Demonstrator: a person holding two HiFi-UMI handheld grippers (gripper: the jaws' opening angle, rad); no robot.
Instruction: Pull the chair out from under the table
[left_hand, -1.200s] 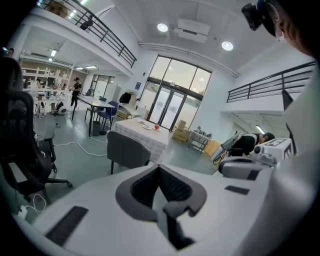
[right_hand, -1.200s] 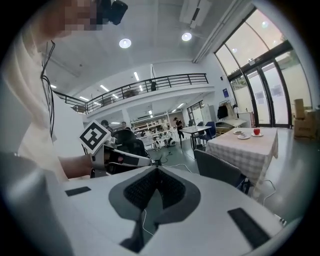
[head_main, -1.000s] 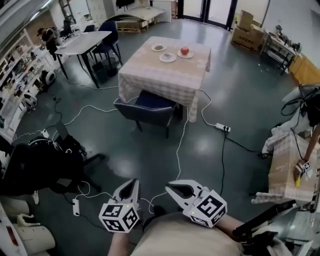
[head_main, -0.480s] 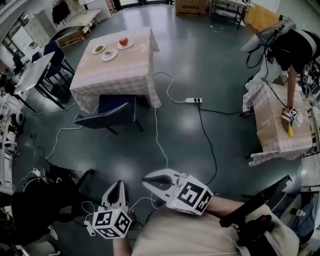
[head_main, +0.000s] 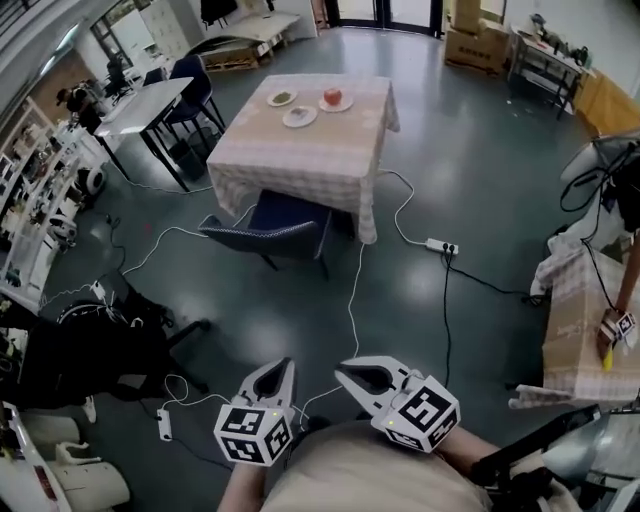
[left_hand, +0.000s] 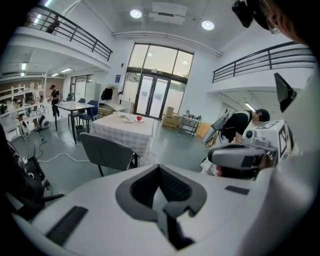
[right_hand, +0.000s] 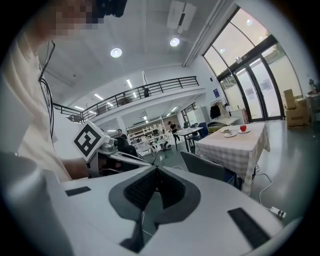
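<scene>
The left tool and the right tool are pale grey moulded shells. Dark grey ribbed pads line a teardrop-shaped hollow in each, and black slots mark the upper faces. Each carries a white cube printed with black square markers. The person wears a beige top.

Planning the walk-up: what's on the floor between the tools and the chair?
Head view: only floor, with a white cable snaking along it just right of the straight line to the chair.
</scene>
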